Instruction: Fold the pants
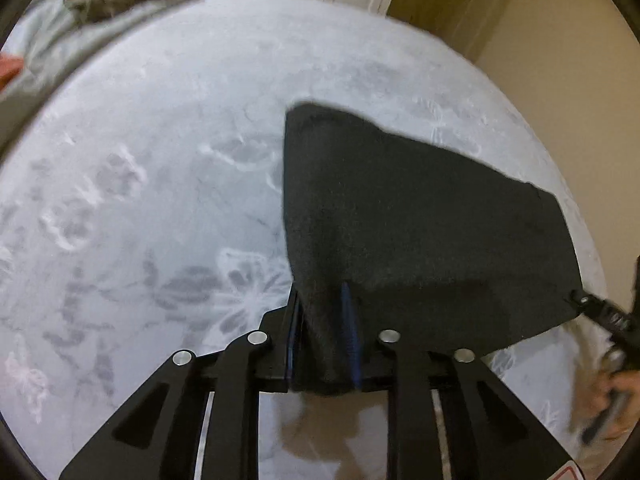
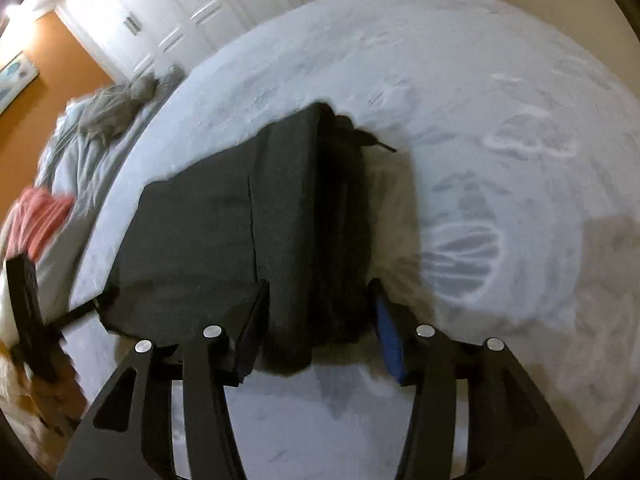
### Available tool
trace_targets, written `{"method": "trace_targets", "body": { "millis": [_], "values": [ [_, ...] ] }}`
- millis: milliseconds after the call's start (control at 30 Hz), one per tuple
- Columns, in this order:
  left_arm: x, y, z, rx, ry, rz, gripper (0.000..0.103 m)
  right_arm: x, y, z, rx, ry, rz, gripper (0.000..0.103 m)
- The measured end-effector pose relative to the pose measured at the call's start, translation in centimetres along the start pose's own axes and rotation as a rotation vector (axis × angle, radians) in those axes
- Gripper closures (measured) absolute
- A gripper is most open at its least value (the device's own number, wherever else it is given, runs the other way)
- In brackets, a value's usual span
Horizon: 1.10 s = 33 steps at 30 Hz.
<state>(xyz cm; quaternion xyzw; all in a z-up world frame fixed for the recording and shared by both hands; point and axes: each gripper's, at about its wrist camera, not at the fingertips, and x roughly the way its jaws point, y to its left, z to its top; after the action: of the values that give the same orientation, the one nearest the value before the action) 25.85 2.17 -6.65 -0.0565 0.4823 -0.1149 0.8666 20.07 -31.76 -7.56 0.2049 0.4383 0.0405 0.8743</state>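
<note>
1. At nine o'clock, the left gripper (image 1: 324, 336) is pinching a bunched corner of the dark charcoal fabric pants (image 1: 400, 220); a thin bite there could slip.
2. The pants lie mid-bed on the pale grey floral bedspread (image 1: 140, 200).
3. At three o'clock, the right gripper (image 2: 320, 328) straddles the thick folded edge, jaws partly spread, right pad apart; layers could slide loose.

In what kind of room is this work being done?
Most likely a bedroom. The black pants lie on a wide bed with a pale flowered bedspread, crumpled grey bedding sits at its far side, and white panelled closet doors stand behind it.
</note>
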Motion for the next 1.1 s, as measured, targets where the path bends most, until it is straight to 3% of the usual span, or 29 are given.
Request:
{"method": "trace_targets", "body": {
  "millis": [100,133,200,300,400,467,567,700,900,1100],
  "values": [
    [-3.0,-0.9,-0.6,0.036,-0.088,0.038,0.082,-4.8,3.8,0.3,-0.14,-0.165,-0.085,0.068],
    [-3.3,-1.1,-0.7,0.05,-0.103,0.055,0.082,-5.3,5.1,0.2,-0.189,-0.179,-0.098,0.071],
    [-4.0,-1.8,-1.1,0.089,-0.133,0.111,0.082,-4.1,6.3,0.0,-0.234,-0.14,-0.113,0.08],
    [-4.8,-3.0,-2.2,0.133,-0.156,0.168,0.082,0.5,4.7,-1.6,-0.257,-0.052,-0.244,0.081],
    [-6.2,-3.2,-3.2,0.157,-0.179,0.19,0.079,-2.6,5.5,-1.8,-0.243,-0.09,-0.217,0.081],
    [-6.9,-3.2,-3.8,0.165,-0.195,0.199,0.077,-7.3,6.7,-2.0,-0.222,-0.196,-0.165,0.081],
    [-8.5,-3.6,-5.1,0.173,-0.211,0.175,0.077,-11.3,7.9,-3.3,-0.201,-0.269,-0.14,0.078],
    [-10.9,-4.4,-7.6,0.177,-0.229,0.149,0.068,-13.5,8.4,-7.3,-0.2,-0.332,-0.194,0.076],
    [-12.1,-4.3,-11.7,0.187,-0.264,0.173,0.051,-9.9,7.7,-12.3,-0.159,-0.248,-0.176,0.076],
    [-10.0,-3.5,-12.5,0.167,-0.252,0.178,0.051,-7.6,8.2,-15.0,-0.239,-0.221,-0.242,0.076]
  ]
}}
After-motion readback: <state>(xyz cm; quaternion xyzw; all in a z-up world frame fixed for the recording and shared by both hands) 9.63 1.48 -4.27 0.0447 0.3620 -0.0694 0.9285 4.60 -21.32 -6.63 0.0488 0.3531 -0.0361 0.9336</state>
